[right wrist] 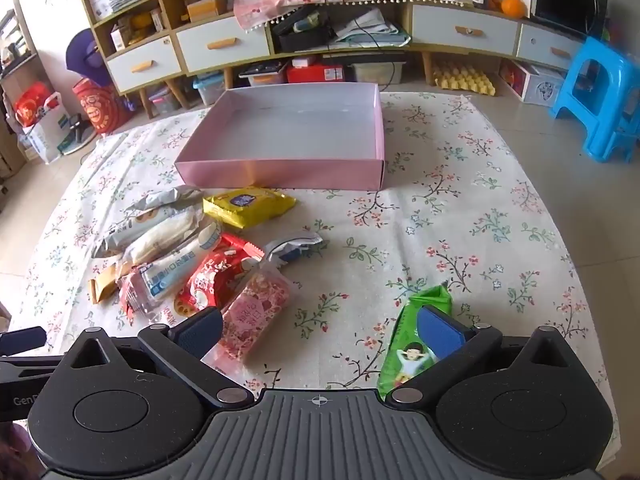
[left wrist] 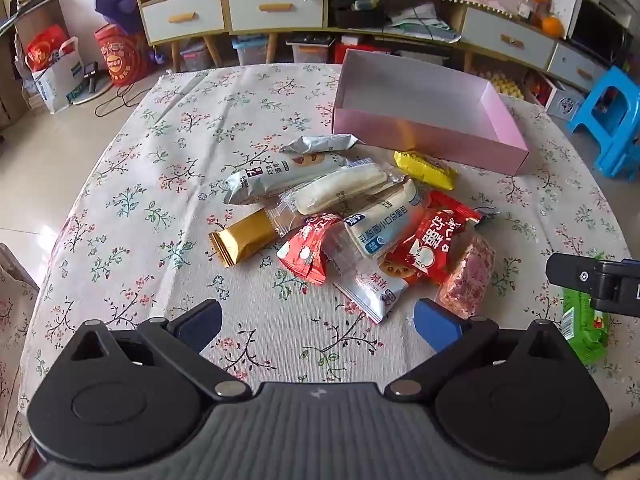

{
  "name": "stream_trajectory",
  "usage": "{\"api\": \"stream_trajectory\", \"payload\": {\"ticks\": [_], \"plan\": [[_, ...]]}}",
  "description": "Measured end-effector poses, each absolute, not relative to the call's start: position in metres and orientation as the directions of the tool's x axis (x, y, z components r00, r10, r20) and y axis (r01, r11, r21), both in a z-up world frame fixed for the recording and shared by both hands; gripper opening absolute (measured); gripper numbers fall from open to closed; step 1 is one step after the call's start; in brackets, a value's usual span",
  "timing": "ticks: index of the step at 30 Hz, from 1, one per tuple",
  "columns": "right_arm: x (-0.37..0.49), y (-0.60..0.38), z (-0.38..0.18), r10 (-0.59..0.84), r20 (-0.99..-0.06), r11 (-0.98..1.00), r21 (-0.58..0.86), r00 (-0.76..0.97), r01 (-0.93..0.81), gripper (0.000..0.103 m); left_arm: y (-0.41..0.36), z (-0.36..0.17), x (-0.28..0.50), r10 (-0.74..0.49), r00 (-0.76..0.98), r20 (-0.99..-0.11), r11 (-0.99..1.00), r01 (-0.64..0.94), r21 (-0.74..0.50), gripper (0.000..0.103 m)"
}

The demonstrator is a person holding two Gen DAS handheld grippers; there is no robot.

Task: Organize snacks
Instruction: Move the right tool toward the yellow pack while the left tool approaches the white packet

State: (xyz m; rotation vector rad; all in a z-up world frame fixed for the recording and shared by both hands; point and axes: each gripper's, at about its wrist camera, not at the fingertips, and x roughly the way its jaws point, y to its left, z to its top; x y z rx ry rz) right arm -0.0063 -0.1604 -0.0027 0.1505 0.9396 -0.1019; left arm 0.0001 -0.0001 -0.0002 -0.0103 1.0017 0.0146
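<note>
A pile of wrapped snacks (left wrist: 352, 216) lies on the flowered tablecloth, also in the right wrist view (right wrist: 192, 256). It includes a gold bar (left wrist: 244, 242), red packets (left wrist: 424, 246), a yellow packet (right wrist: 248, 205) and a pink nougat pack (right wrist: 256, 312). A green packet (right wrist: 416, 344) lies apart on the right. An empty pink box (left wrist: 424, 128) stands behind the pile, also in the right wrist view (right wrist: 288, 172). My left gripper (left wrist: 318, 316) is open and empty, just short of the pile. My right gripper (right wrist: 320, 332) is open and empty, between the nougat pack and the green packet.
The table (right wrist: 480, 220) has bare cloth to the right of the pile. A blue plastic stool (right wrist: 600, 96) stands off the far right corner. Cabinets with drawers (right wrist: 224, 46) and clutter line the far wall. Bags (left wrist: 56, 68) stand on the floor at left.
</note>
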Motion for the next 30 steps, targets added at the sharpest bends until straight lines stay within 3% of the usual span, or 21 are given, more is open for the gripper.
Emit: {"api": "stream_trajectory", "payload": {"ticks": [30], "plan": [[-0.0029,-0.1634,-0.0025,-0.042,-0.802,0.984,0.069,0.595,0.162,0.103,0.0012,0.0048,0.0045,-0.003,0.553,-0.833,1.0,-0.023,-0.018,0.103]]}}
